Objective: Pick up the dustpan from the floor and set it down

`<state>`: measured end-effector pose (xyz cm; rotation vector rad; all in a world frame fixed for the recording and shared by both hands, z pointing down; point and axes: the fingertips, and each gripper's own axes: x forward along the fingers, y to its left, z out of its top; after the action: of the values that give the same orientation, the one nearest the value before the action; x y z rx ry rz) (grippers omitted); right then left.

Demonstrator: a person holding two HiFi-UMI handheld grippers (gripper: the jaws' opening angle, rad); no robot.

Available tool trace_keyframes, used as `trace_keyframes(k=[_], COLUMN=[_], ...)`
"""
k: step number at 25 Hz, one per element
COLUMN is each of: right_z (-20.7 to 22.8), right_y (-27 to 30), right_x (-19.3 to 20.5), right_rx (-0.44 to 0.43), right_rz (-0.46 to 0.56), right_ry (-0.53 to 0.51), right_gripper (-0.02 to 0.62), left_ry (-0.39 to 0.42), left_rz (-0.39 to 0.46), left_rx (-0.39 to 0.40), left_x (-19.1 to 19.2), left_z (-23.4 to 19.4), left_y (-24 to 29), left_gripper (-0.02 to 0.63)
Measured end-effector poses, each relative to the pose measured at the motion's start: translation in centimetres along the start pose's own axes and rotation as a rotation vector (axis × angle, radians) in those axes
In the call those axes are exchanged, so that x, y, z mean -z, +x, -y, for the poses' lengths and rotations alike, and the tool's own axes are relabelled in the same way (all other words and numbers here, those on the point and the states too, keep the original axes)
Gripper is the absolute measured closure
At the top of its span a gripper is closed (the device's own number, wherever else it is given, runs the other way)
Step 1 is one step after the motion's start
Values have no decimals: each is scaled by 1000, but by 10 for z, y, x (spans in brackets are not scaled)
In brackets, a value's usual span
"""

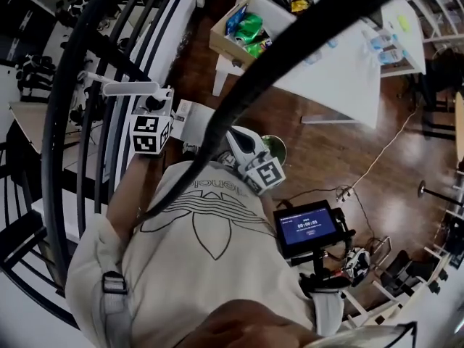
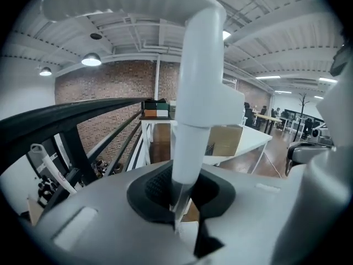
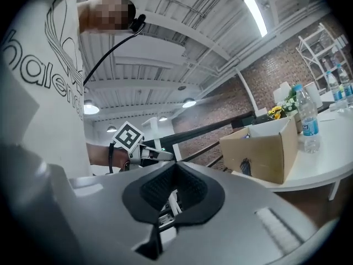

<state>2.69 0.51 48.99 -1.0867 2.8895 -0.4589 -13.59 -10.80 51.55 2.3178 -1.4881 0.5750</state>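
Note:
In the left gripper view the dustpan's white handle (image 2: 193,104) stands upright between the jaws of my left gripper (image 2: 182,203), which is shut on it. Its bent top crosses the upper part of that view. From the head view my left gripper (image 1: 155,109) is raised at chest height beside the railing, and the dustpan handle (image 1: 125,88) sticks out to the left above its marker cube. A white part (image 1: 191,117) beside it may be the pan. My right gripper (image 1: 245,147) is held near the chest. Its jaws (image 3: 174,195) are together and hold nothing I can see.
Black railing bars (image 1: 94,85) run close along the left. A white table (image 1: 341,56) at the back carries a cardboard box (image 1: 243,31) of packets and some water bottles (image 3: 309,123). A small screen (image 1: 308,227) hangs at the person's waist. A cable (image 1: 377,158) lies on the wooden floor.

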Motion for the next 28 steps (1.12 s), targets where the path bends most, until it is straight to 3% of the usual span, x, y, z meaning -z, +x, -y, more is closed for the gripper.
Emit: trace_keyframes(k=[7, 13, 23, 28], right_z=[-3, -6, -16, -8], right_y=[-3, -5, -25, -28], right_x=[7, 30, 45, 40], right_rx=[-12, -11, 52, 92], right_rz=[-30, -112, -210, -184], right_ry=[14, 48, 77, 67], right_gripper=[594, 594, 594, 594], left_ry=[-18, -26, 53, 62], left_rz=[-66, -131, -326, -331], left_rx=[-32, -41, 72, 53], left_x=[35, 72, 166, 183], left_z=[-3, -32, -16, -23], left_y=[6, 68, 142, 159], left_gripper=[538, 540, 538, 535])
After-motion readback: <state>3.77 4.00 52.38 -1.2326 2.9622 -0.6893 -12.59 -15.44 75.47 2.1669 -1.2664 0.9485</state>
